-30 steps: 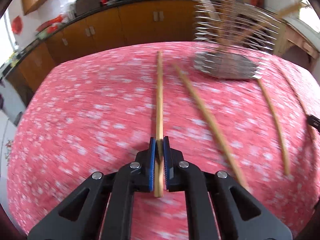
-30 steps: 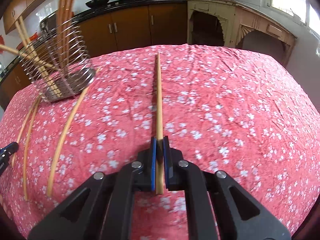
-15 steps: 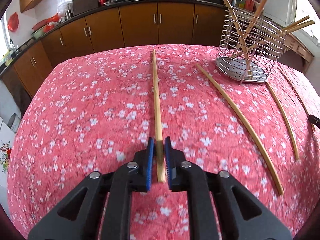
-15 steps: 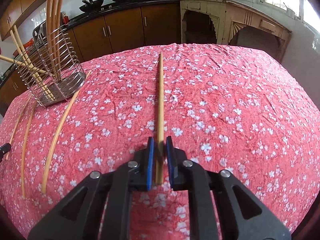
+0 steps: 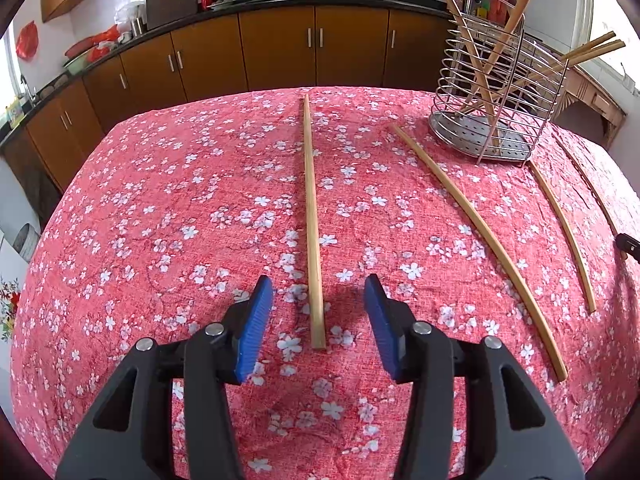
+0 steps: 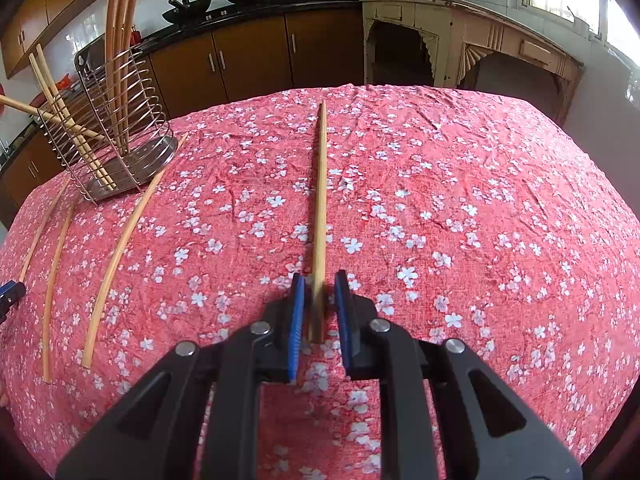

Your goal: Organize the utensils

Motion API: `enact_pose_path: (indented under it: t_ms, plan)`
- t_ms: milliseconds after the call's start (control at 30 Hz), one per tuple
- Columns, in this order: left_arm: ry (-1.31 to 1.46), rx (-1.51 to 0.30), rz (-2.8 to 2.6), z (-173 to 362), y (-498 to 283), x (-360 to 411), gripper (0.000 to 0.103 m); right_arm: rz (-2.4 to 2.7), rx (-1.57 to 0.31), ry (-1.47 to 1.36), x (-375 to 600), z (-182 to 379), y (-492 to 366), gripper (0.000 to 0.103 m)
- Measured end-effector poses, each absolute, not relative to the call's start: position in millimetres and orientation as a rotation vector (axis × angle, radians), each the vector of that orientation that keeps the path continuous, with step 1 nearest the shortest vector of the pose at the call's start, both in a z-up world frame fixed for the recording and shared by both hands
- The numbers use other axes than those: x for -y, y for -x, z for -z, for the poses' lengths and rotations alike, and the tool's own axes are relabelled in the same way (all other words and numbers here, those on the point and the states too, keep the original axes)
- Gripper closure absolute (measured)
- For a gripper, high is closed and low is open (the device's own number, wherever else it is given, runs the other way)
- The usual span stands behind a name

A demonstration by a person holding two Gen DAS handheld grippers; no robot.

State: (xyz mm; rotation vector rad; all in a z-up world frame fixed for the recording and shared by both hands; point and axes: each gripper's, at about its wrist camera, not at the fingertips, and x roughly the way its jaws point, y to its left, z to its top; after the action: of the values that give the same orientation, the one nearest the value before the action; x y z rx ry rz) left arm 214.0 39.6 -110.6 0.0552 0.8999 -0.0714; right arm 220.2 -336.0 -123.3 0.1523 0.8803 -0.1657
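Observation:
A wooden chopstick (image 5: 311,216) lies flat on the red floral tablecloth, pointing away from my left gripper (image 5: 318,292), which is wide open with the stick's near end between its jaws, untouched. Another chopstick (image 6: 320,200) lies in front of my right gripper (image 6: 319,284), whose jaws stand slightly apart around its near end with small gaps. A wire utensil holder (image 5: 492,104) holding several chopsticks stands at the back right in the left wrist view; it also shows in the right wrist view (image 6: 116,136) at the left.
Three more loose chopsticks lie on the cloth beside the holder: a long one (image 5: 480,240), two thinner ones (image 5: 564,232). In the right wrist view they lie at the left (image 6: 128,240). Brown kitchen cabinets (image 5: 280,52) run behind the table.
Both grippers have opened and let go of their chopsticks, which now lie on the cloth. The left jaws opened wide, the right only slightly.

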Motion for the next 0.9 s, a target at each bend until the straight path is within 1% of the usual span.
enact_pose_path:
  t_ms: [433,467,500,667,833,867,900]
  plan:
    - [-0.050,-0.901,0.073,111,-213,-40,0.054,0.172,-0.886,-0.118,332,124,-218,0.086]
    - [-0.062,-0.901,0.067,111,-212,-40,0.055,0.167,-0.886,-0.114,331,124,-216,0.086]
    - [-0.071,-0.900,0.068,111,-209,-38,0.059,0.162,-0.887,-0.114,330,124,-214,0.086]
    - [-0.055,-0.898,0.066,110,-203,-39,0.065,0.159,-0.886,-0.115,330,124,-212,0.088]
    - [-0.059,-0.898,0.062,110,-200,-38,0.069,0.155,-0.886,-0.112,328,124,-211,0.089]
    - [-0.061,-0.898,0.062,110,-200,-38,0.071,0.154,-0.886,-0.115,328,124,-211,0.089]
    - [-0.065,-0.897,0.060,110,-200,-38,0.079,0.154,-0.885,-0.114,329,124,-210,0.090]
